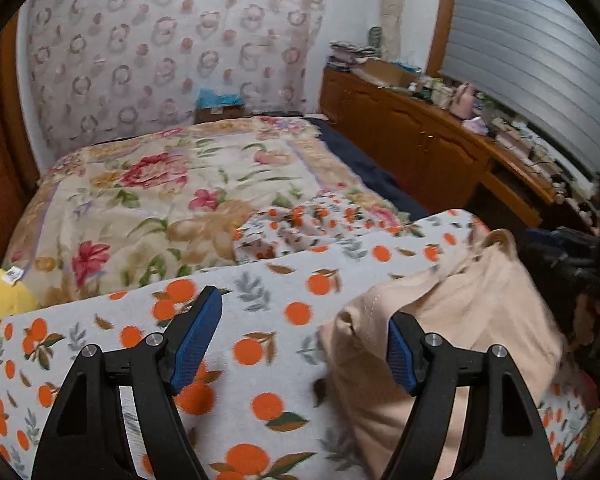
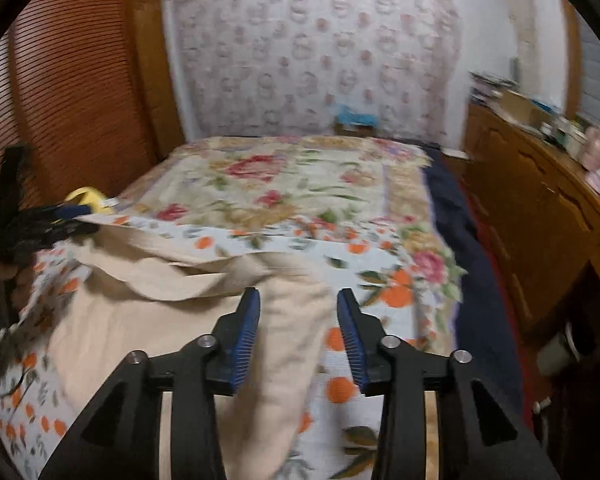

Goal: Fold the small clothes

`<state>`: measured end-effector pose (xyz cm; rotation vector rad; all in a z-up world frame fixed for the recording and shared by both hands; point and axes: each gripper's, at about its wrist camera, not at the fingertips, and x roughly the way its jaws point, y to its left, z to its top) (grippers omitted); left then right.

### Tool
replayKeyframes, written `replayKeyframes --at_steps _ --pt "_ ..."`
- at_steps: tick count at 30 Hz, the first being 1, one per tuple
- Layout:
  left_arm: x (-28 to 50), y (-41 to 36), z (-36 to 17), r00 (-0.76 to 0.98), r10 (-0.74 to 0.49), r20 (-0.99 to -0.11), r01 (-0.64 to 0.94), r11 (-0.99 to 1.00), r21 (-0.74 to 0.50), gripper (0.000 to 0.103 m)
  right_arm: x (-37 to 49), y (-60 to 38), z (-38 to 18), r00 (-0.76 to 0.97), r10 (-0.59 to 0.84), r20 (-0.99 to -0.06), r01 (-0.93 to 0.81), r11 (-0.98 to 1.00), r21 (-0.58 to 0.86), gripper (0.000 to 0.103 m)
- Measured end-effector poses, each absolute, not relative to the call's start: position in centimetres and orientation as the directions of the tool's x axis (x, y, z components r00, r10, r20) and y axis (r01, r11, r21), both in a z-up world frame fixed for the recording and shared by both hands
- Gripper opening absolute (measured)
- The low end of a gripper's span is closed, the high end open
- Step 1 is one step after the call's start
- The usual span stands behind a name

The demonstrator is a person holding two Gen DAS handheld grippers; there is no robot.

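A peach garment (image 1: 460, 320) lies crumpled on a white blanket printed with oranges (image 1: 260, 320). My left gripper (image 1: 304, 306) hangs open and wide above that blanket, its right finger (image 1: 398, 356) at the garment's left edge, with nothing held. In the right wrist view the garment (image 2: 140, 320) spreads to the left, and a long strip of it (image 2: 292, 340) runs between the fingers of my right gripper (image 2: 297, 293). Those jaws stand apart, and the blue pads do not pinch the strip.
The orange-print blanket (image 2: 340, 360) lies over a floral bedspread (image 1: 160, 200) on a bed. A yellow plush toy (image 1: 0, 292) sits at the bed's left edge. A wooden cabinet (image 1: 420, 132) crowded with small items runs along the right side, past a dark blue sheet (image 2: 460, 220).
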<state>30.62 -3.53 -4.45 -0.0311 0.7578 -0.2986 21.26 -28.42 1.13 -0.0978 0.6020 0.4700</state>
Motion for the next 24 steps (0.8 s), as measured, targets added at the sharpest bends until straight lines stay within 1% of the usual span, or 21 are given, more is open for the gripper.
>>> replayKeyframes --at_steps 3,5,8,9,10,11,12,13,14,16,18,19,20,21,22,24 --pt "30.4 -4.0 -4.0 0.670 -0.343 -0.658 0.299 0.936 -0.184 0.076 21.9 -27.2 0.5 0.676 0.428 -0.600 -0.514 0.857 0.033 0.044" --pt "30.2 -4.1 -3.7 0.670 -0.363 -0.648 0.308 0.929 -0.203 0.076 23.1 -26.4 0.1 0.659 0.425 -0.620 -0.524 0.851 0.027 0.044" --pt "29.7 -4.0 -3.1 0.674 -0.382 -0.632 0.319 0.922 -0.218 0.076 24.8 -26.3 0.2 0.637 0.451 -0.625 -0.537 0.841 0.060 0.042" --pt "29.5 -3.8 -2.9 0.681 -0.383 -0.625 0.318 0.923 -0.219 0.077 25.1 -26.5 0.5 0.632 0.467 -0.619 -0.543 0.836 0.076 0.023" --pt "29.4 -3.7 -2.8 0.686 -0.381 -0.620 0.317 0.923 -0.217 0.077 25.4 -26.8 0.6 0.617 0.493 -0.613 -0.557 0.824 0.103 0.012" --pt "29.4 -3.6 -2.7 0.687 -0.377 -0.621 0.316 0.925 -0.213 0.077 25.8 -27.2 0.7 0.620 0.504 -0.601 -0.554 0.824 0.120 0.007" --pt "29.4 -3.6 -2.8 0.687 -0.370 -0.626 0.313 0.928 -0.205 0.077 26.1 -27.7 0.6 0.642 0.494 -0.586 -0.531 0.838 0.126 0.006" --pt "29.4 -3.6 -3.0 0.685 -0.360 -0.634 0.309 0.931 -0.196 0.077 26.4 -28.3 0.4 0.666 0.471 -0.578 -0.491 0.861 0.134 0.005" --pt "29.4 -3.5 -3.3 0.680 -0.354 -0.642 0.307 0.933 -0.189 0.077 26.7 -29.1 0.5 0.695 0.421 -0.583 -0.427 0.894 0.137 0.005" --pt "29.6 -3.6 -4.1 0.666 -0.341 -0.664 0.303 0.936 -0.176 0.077 27.0 -30.1 -0.2 0.706 0.372 -0.603 -0.348 0.923 0.162 0.005" --pt "29.9 -3.9 -5.2 0.641 -0.325 -0.695 0.296 0.940 -0.166 0.077 27.1 -30.3 -0.6 0.695 0.349 -0.629 -0.329 0.932 0.153 0.009" --pt "30.1 -4.0 -5.8 0.628 -0.321 -0.709 0.295 0.941 -0.166 0.077 26.9 -30.2 -0.8 0.699 0.329 -0.636 -0.324 0.937 0.129 0.014" --pt "30.3 -4.2 -6.5 0.611 -0.318 -0.725 0.294 0.941 -0.166 0.077 26.8 -30.2 -0.9 0.707 0.299 -0.641 -0.307 0.946 0.102 0.028" --pt "30.5 -4.3 -7.0 0.599 -0.315 -0.736 0.293 0.942 -0.165 0.077 26.7 -30.2 -0.8 0.711 0.289 -0.641 -0.301 0.949 0.095 0.039" --pt "30.6 -4.5 -7.5 0.586 -0.309 -0.749 0.291 0.943 -0.162 0.077 26.4 -30.4 -0.7 0.710 0.295 -0.640 -0.302 0.948 0.102 0.042" --pt "30.9 -4.9 -8.4 0.565 -0.299 -0.769 0.289 0.945 -0.155 0.077 26.0 -30.6 -0.7 0.698 0.307 -0.647 -0.311 0.944 0.113 0.055"
